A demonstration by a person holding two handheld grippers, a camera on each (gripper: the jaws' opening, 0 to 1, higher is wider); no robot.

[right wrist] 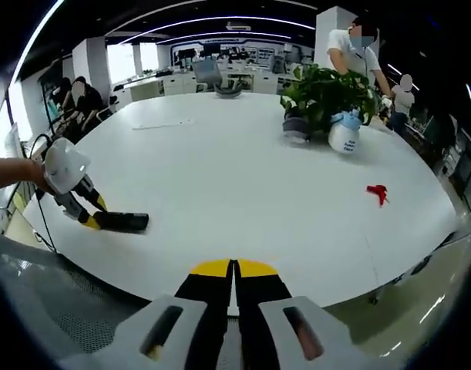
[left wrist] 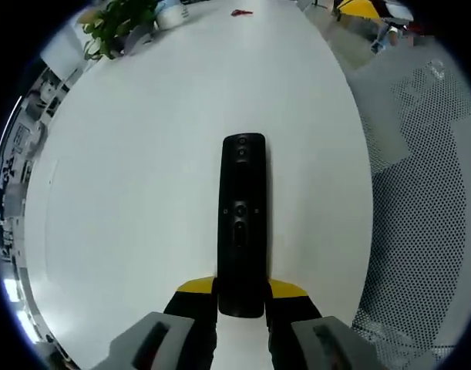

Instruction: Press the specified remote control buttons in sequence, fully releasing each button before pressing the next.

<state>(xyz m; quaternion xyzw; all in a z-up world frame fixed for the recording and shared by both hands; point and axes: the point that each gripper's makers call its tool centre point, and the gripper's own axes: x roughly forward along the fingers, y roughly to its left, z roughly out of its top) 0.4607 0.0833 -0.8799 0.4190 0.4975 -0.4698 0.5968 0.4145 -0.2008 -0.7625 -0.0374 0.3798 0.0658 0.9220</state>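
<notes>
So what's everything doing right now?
remote: lying flat on the table, near end clamped in the left tool
right tool: shut, empty, off the table edge
plant: upright
white bottle: upright beside the plant
red thing: lying on the table

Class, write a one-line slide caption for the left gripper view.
Left gripper clamps the near end of a black remote lying lengthwise on a white table.
</notes>
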